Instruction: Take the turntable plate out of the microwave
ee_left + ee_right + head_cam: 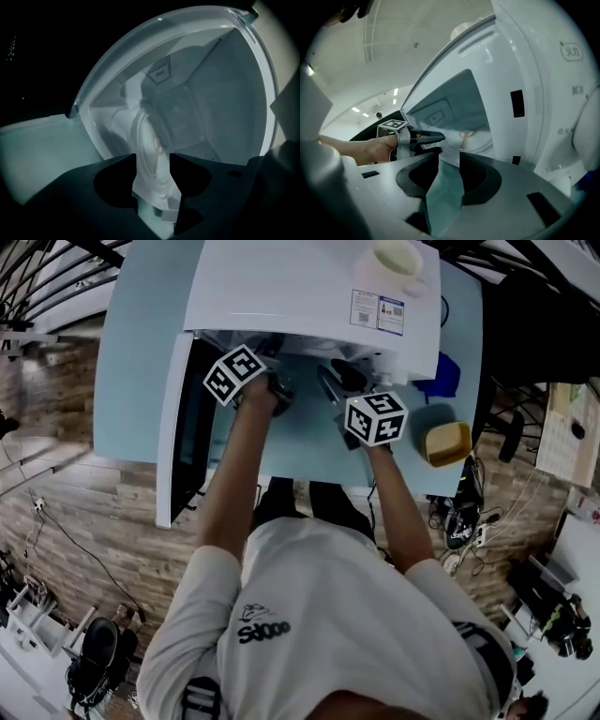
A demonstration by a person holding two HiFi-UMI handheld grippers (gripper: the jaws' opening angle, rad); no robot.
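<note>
The white microwave [309,282] stands on a pale blue table with its door [178,427] swung open to the left. The glass turntable plate [150,140] lies on the cavity floor; in the left gripper view it shows beyond the gap of my left gripper [153,161], whose jaws stand open and apart from it. In the right gripper view the plate [474,137] is a pale curved rim inside the cavity. My right gripper [449,161] is open over bare table, just outside the opening. In the head view both grippers, left [277,388] and right [336,381], sit at the cavity mouth; the plate is hidden there.
A white cup [398,259] stands on the microwave's top. A yellow box [446,442] and a blue object [446,376] lie on the table [141,352] to the right. The control panel [574,70] is right of the cavity. The open door walls off the left side.
</note>
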